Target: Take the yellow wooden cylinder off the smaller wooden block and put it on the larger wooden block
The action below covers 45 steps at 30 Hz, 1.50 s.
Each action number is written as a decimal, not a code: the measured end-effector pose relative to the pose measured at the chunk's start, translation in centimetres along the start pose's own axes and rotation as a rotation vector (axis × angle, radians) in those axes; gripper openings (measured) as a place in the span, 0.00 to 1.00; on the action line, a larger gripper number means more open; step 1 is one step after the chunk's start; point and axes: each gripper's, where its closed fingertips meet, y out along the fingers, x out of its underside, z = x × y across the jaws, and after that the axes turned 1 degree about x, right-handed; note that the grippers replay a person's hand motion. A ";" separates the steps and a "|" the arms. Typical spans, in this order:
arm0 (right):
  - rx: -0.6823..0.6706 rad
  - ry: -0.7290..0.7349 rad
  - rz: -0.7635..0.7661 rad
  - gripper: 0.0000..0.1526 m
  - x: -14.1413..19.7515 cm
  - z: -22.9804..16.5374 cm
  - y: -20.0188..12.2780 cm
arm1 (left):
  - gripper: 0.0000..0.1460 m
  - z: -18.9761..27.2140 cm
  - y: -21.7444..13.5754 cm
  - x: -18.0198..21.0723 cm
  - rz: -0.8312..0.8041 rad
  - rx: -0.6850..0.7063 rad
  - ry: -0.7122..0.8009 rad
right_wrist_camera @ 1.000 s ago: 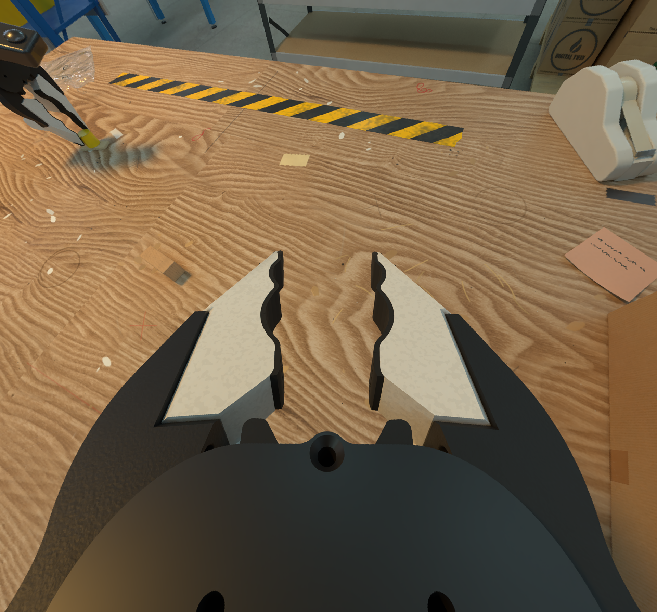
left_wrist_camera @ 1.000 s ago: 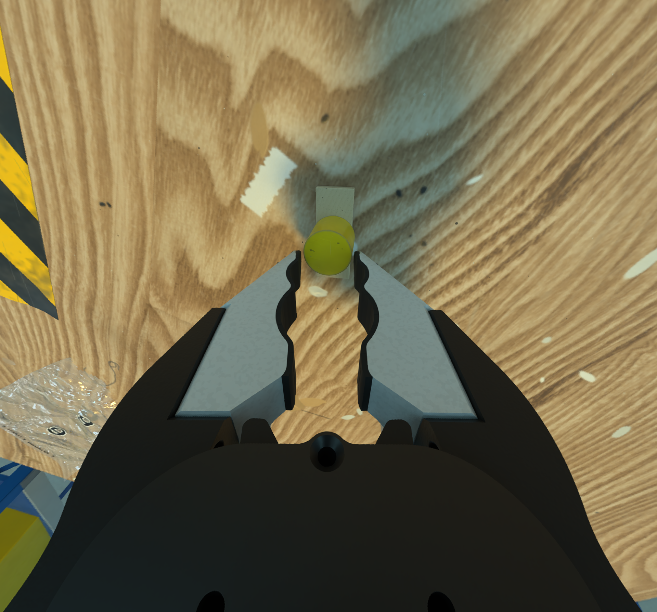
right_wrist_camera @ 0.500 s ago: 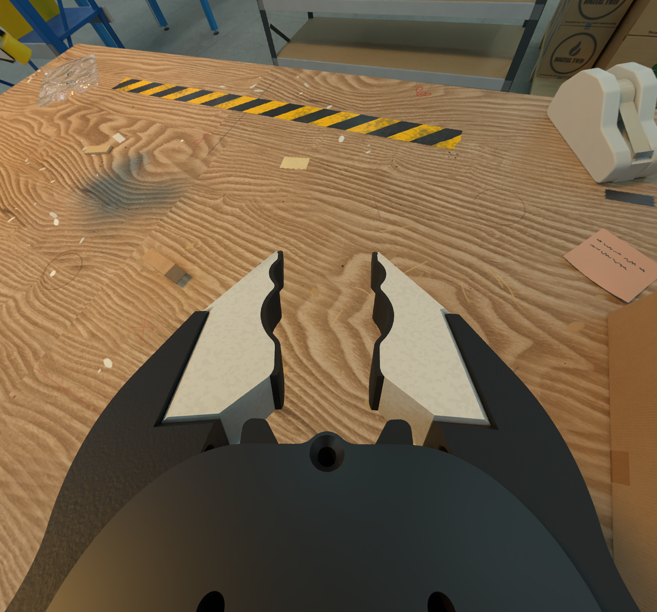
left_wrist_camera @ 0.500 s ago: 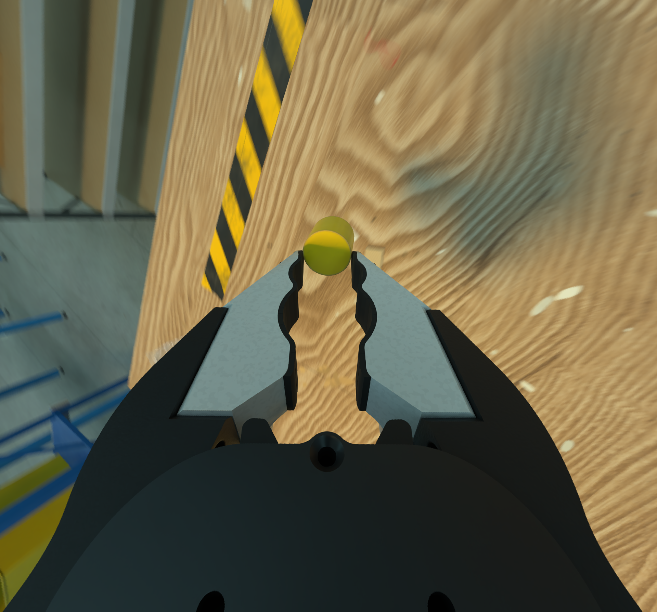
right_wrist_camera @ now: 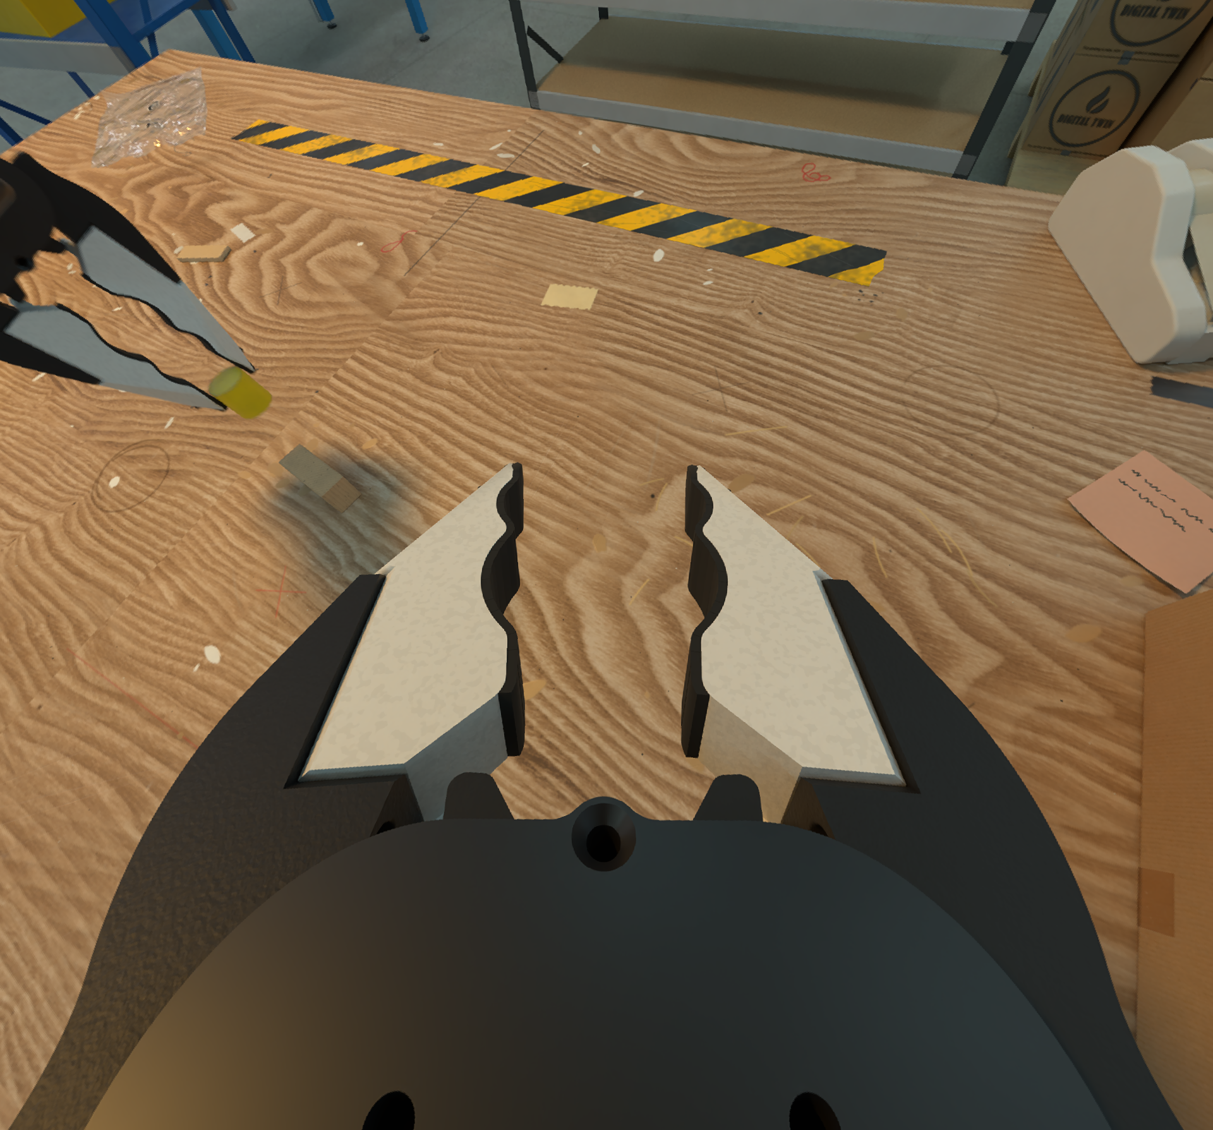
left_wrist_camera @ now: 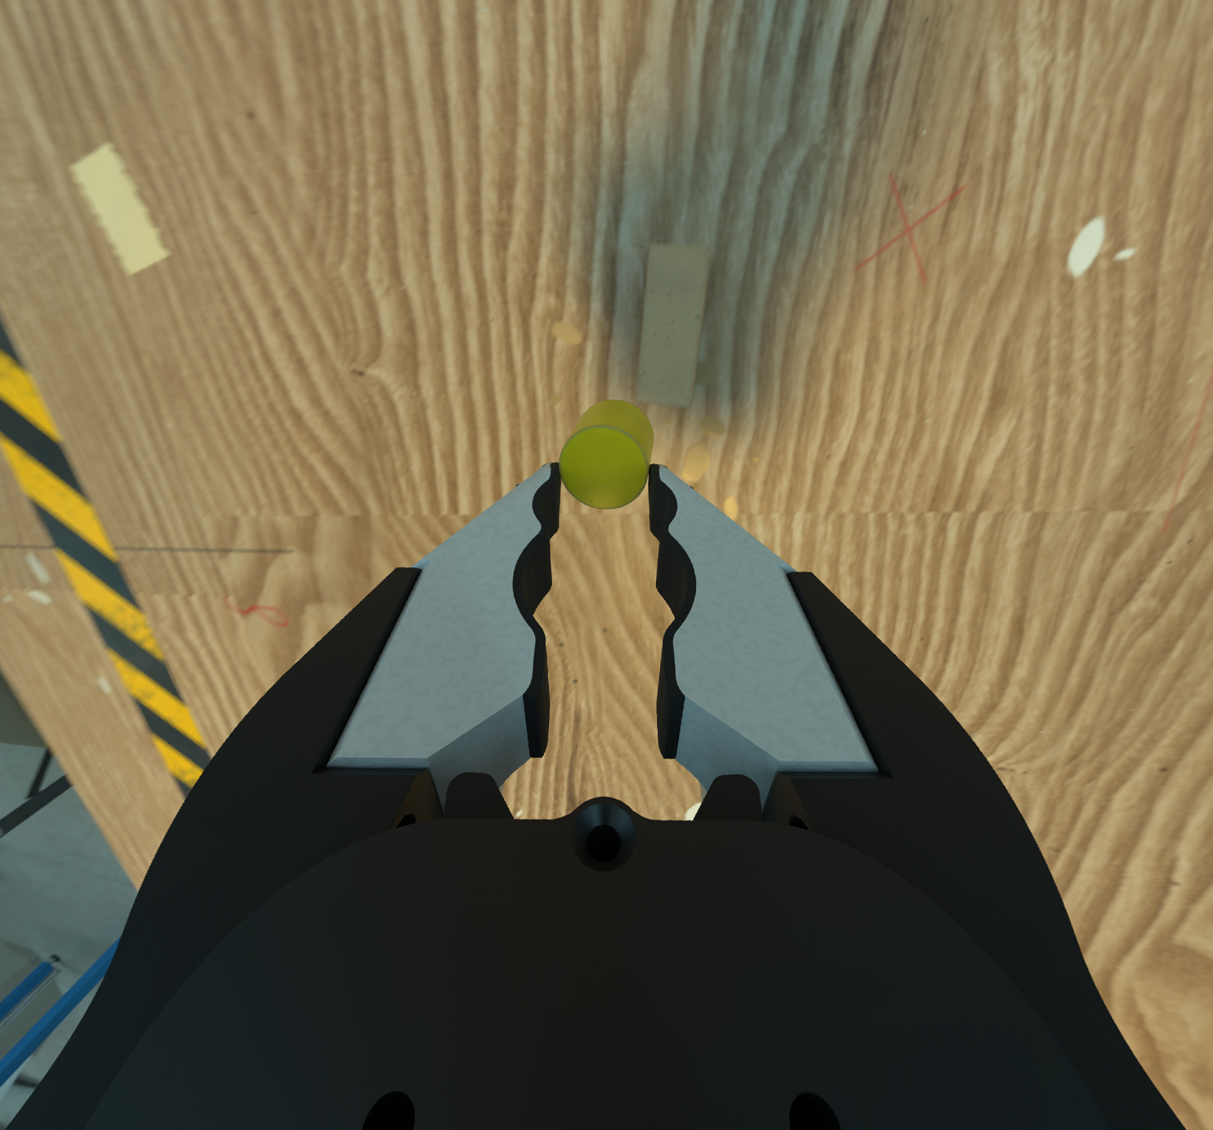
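Note:
My left gripper (left_wrist_camera: 604, 472) is shut on the yellow wooden cylinder (left_wrist_camera: 605, 457) at its fingertips and holds it in the air above the table. The larger wooden block (left_wrist_camera: 673, 324) lies flat on the table just beyond and below the cylinder, in the gripper's shadow. In the right wrist view the left gripper (right_wrist_camera: 230, 386) comes in from the left with the cylinder (right_wrist_camera: 241, 391), a little up and left of the larger block (right_wrist_camera: 319, 477). The smaller wooden block (right_wrist_camera: 203, 253) lies bare farther back left. My right gripper (right_wrist_camera: 604, 475) is open and empty over the table's middle.
A yellow-and-black striped tape strip (right_wrist_camera: 558, 196) runs along the far side of the table (right_wrist_camera: 656, 376). A crumpled clear plastic bag (right_wrist_camera: 151, 117) sits at the far left corner. A white tape dispenser (right_wrist_camera: 1142, 258), a pink note (right_wrist_camera: 1149, 518) and a cardboard sheet (right_wrist_camera: 1181, 770) are on the right.
My left gripper has lifted the cylinder off the smaller block and carried it toward the larger block, coming back into the right wrist view. The right gripper has not moved.

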 end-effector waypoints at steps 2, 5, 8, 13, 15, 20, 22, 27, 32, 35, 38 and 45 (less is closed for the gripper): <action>-0.003 -0.001 -0.002 0.32 0.0 0.0 0.1 | 0.18 0.5 1.1 -0.8 -0.029 0.049 -0.007; -0.009 -0.003 -0.001 0.32 -0.1 0.0 0.2 | 0.18 1.1 2.1 -1.2 -0.098 0.100 -0.017; -0.017 -0.001 0.010 0.32 -0.2 0.0 0.2 | 0.18 1.7 2.9 -1.8 -0.116 0.139 -0.029; -0.021 0.006 0.019 0.32 -0.1 0.1 -0.1 | 0.18 1.5 3.9 -2.4 -0.138 0.132 -0.005; -0.022 0.009 0.027 0.32 -0.1 0.2 -0.2 | 0.18 1.5 3.9 -2.5 -0.135 0.128 0.001; -0.022 0.020 0.038 0.32 0.0 0.5 -0.5 | 0.18 1.5 3.8 -2.7 -0.134 0.130 0.003; -0.021 0.024 0.040 0.32 0.0 0.6 -0.6 | 0.18 1.6 3.7 -2.7 -0.128 0.131 0.006; -0.023 0.026 0.040 0.32 0.1 0.6 -0.6 | 0.18 1.7 3.7 -2.9 -0.118 0.137 0.010; -0.024 0.023 0.038 0.32 0.1 0.6 -0.5 | 0.18 1.9 4.0 -2.6 -0.133 0.144 0.013; -0.024 0.025 0.035 0.32 0.1 0.6 -0.5 | 0.18 2.0 4.2 -2.6 -0.132 0.147 0.015; -0.023 0.028 0.037 0.32 0.2 0.7 -0.5 | 0.18 2.0 4.2 -2.6 -0.128 0.152 0.010; -0.023 0.030 0.037 0.32 0.2 0.8 -0.6 | 0.18 1.9 4.2 -2.5 -0.139 0.142 0.026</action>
